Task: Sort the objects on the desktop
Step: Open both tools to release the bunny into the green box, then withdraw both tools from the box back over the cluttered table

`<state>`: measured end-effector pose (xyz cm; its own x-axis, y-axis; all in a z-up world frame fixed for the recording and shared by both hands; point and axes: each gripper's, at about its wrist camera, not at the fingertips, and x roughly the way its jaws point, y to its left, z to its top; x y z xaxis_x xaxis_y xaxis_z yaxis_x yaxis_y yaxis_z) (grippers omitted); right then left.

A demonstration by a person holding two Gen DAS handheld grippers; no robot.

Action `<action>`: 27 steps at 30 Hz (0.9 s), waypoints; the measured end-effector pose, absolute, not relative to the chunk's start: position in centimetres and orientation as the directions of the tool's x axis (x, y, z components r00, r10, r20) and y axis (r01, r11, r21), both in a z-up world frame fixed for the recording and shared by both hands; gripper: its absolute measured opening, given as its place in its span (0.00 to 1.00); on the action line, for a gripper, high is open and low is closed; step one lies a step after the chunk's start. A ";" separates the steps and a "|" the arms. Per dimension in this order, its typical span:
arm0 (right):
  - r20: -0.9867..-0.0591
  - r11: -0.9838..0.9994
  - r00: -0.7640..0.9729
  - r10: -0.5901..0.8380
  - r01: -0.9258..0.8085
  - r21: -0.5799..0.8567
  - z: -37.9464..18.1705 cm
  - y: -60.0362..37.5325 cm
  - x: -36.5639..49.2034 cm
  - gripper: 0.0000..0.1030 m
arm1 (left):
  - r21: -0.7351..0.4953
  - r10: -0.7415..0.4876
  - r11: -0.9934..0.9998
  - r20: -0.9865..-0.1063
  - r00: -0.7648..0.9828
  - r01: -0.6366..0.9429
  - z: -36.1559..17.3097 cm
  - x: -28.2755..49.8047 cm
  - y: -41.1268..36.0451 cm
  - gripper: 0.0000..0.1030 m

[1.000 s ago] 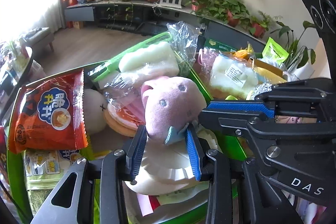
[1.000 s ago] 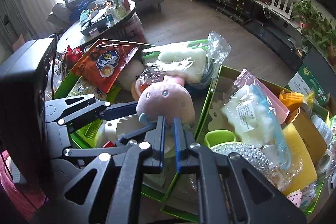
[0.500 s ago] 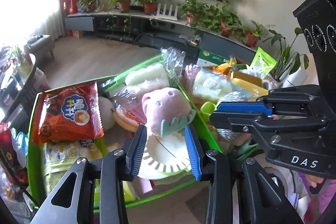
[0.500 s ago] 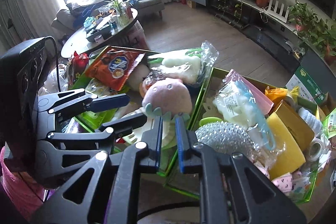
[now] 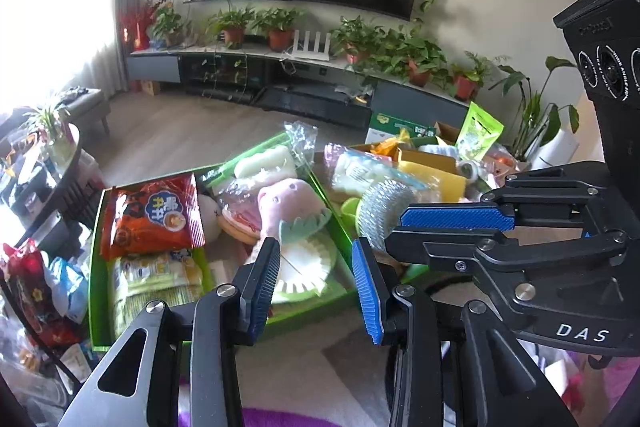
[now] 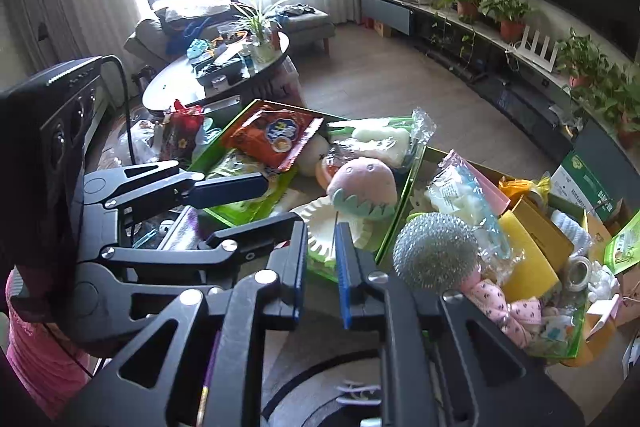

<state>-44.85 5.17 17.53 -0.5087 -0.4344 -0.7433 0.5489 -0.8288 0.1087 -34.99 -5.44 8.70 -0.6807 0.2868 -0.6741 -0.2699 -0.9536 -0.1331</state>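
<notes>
A pink plush toy with a teal frill (image 5: 289, 205) (image 6: 363, 187) lies in the left green tray (image 5: 93, 267) (image 6: 256, 215) on top of white paper plates (image 5: 304, 267) (image 6: 320, 223). An orange snack bag (image 5: 150, 215) (image 6: 276, 139) lies in the same tray. My left gripper (image 5: 314, 277) (image 6: 240, 203) is open and empty, held back above the tray's near edge. My right gripper (image 6: 321, 269) (image 5: 424, 231) is open by a narrow gap and empty, near the divide between the two trays.
The right green tray (image 6: 560, 355) holds a steel scourer (image 6: 434, 251) (image 5: 380, 207), a yellow sponge (image 6: 528, 259), bagged cotton items (image 6: 464, 199) and tape. A round coffee table (image 6: 168, 87) stands behind left. A TV bench with potted plants (image 5: 280, 39) lines the far wall.
Both grippers have pulled back and up from the trays. The plush toy, between the left gripper's fingers a second ago, now lies free in the left tray. The right gripper opened slightly.
</notes>
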 end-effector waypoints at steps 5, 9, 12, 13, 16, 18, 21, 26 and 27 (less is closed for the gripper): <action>-0.738 -0.814 -0.503 -0.450 0.571 0.108 18.0 5.3 -42.2 0.16 | -0.102 0.267 -0.957 -0.669 -0.694 -0.271 9.4 -32.5 -5.1 0.41; -0.730 -0.800 -0.498 -0.468 0.591 0.109 18.4 5.5 -40.2 0.16 | -0.101 0.268 -0.958 -0.657 -0.705 -0.270 10.0 -30.5 -5.1 0.43; -0.722 -0.792 -0.500 -0.478 0.601 0.109 18.8 5.6 -38.8 0.16 | -0.094 0.266 -0.958 -0.650 -0.712 -0.272 10.6 -29.3 -4.7 0.43; -0.720 -0.789 -0.499 -0.483 0.604 0.111 19.0 5.7 -38.3 0.16 | -0.093 0.265 -0.958 -0.649 -0.713 -0.271 10.8 -28.9 -4.6 0.43; -0.711 -0.782 -0.502 -0.493 0.613 0.109 19.5 5.9 -37.0 0.16 | -0.085 0.266 -0.957 -0.637 -0.724 -0.277 11.5 -27.6 -4.1 0.43; -0.703 -0.776 -0.504 -0.501 0.621 0.108 19.9 6.2 -36.1 0.17 | -0.079 0.265 -0.957 -0.626 -0.733 -0.278 11.9 -26.5 -3.9 0.44; -0.691 -0.771 -0.511 -0.511 0.628 0.106 20.5 6.6 -34.9 0.18 | -0.062 0.247 -0.962 -0.610 -0.752 -0.266 12.4 -25.2 -3.5 0.52; -0.676 -0.764 -0.519 -0.524 0.637 0.104 21.0 7.5 -32.9 0.21 | -0.079 0.265 -0.959 -0.596 -0.758 -0.273 12.7 -23.6 -3.1 0.57; -0.673 -0.764 -0.521 -0.525 0.637 0.103 21.1 7.7 -32.5 0.23 | -0.077 0.269 -0.957 -0.596 -0.757 -0.279 12.7 -23.2 -2.7 0.57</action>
<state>-32.53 7.72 21.09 -0.5208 -0.5250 -0.6732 0.6371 -0.7639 0.1029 -23.21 -2.72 12.73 -0.7567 0.2686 -0.5960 -0.2791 -0.9572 -0.0769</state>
